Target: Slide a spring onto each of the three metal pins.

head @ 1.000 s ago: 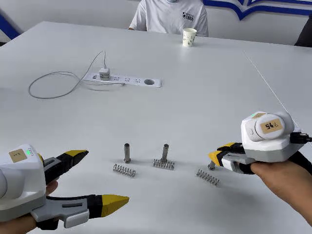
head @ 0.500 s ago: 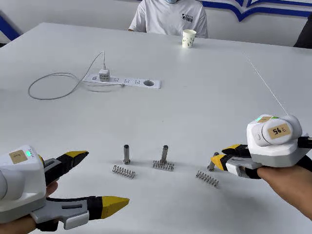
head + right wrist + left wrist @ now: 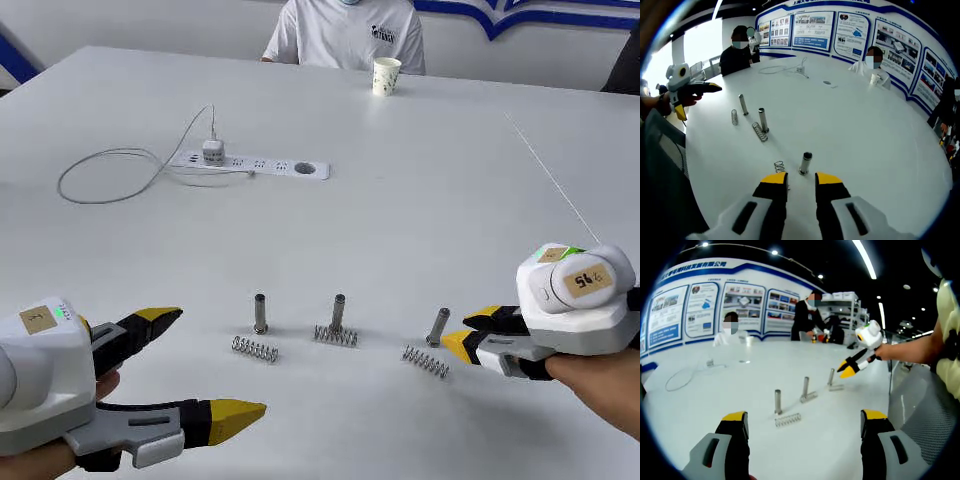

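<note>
Head view, toward the near edge of the bench [image 3: 420, 220]: three metal pins upright in a row, left pin [image 3: 260, 312], middle pin [image 3: 338, 312] and right pin [image 3: 438, 327], all bare, no spring on any of them. One spring flat on the bench on the near side of each: left spring [image 3: 254, 349] just beside its pin, middle spring [image 3: 336, 336] against the foot of its pin, right spring [image 3: 426, 362] just beside its pin.

Left gripper [image 3: 215, 362] low over the near left corner, jaws wide, nothing between them. Right gripper [image 3: 468, 330] by the near edge on the right, tips just beside the right pin and right spring, jaws narrow with a small gap, holding nothing. Same from the right gripper view, with pin and spring just ahead of the tips.

Handling, as a guess: springs light, thin-wired and springy, apt to roll, or to flick away if pinched hard. Best taken gently across the coils near one end, leaving the other end open for the pin top. Pins stiff and slim. Cannot tell whether fixed to the bench or free-standing, so probably worth steadying with the other jaws.

Only container: paper cup [image 3: 387, 76] near the far edge, contents not visible. Power strip [image 3: 255, 165] toward the far left, well apart from the work.
</note>
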A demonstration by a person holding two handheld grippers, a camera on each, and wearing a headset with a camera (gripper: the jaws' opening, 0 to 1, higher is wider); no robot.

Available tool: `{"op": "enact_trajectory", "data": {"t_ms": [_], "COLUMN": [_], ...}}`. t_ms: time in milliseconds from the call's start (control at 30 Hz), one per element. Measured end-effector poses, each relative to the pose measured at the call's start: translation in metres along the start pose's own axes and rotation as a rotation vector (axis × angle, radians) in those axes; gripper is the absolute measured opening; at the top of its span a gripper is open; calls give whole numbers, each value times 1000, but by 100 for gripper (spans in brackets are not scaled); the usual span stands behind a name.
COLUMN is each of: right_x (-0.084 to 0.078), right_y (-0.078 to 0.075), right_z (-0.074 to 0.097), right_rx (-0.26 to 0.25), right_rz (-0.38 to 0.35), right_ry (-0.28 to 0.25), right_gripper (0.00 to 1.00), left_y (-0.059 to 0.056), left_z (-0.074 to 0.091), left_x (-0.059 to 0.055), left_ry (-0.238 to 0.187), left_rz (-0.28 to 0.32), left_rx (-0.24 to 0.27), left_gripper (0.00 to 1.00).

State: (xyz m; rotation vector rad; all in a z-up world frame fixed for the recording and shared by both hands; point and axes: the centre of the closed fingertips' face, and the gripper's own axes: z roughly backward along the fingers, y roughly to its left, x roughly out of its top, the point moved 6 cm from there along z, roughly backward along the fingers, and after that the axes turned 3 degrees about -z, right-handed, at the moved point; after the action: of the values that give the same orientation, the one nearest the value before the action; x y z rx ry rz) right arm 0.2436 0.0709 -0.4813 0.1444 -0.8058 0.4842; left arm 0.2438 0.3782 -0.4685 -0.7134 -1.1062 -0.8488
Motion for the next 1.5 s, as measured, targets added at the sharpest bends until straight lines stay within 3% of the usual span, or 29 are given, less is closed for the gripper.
{"op": "enact_trajectory", "data": {"t_ms": [700,1500], "right_x": [-18,-25], "right_y": [18,17], "right_z": [-17,-26], "right_rx": [75,121], "right_rz": [79,127], "right_ry": [99,154], "right_gripper": [18,12], "left_y": [-3,-7], "left_z": [-2,-4], "left_x": [-3,-5], "left_ry": [8,17], "left_rz": [3,5], "left_rx": [-15,-40], "left_gripper": [94,91]}}
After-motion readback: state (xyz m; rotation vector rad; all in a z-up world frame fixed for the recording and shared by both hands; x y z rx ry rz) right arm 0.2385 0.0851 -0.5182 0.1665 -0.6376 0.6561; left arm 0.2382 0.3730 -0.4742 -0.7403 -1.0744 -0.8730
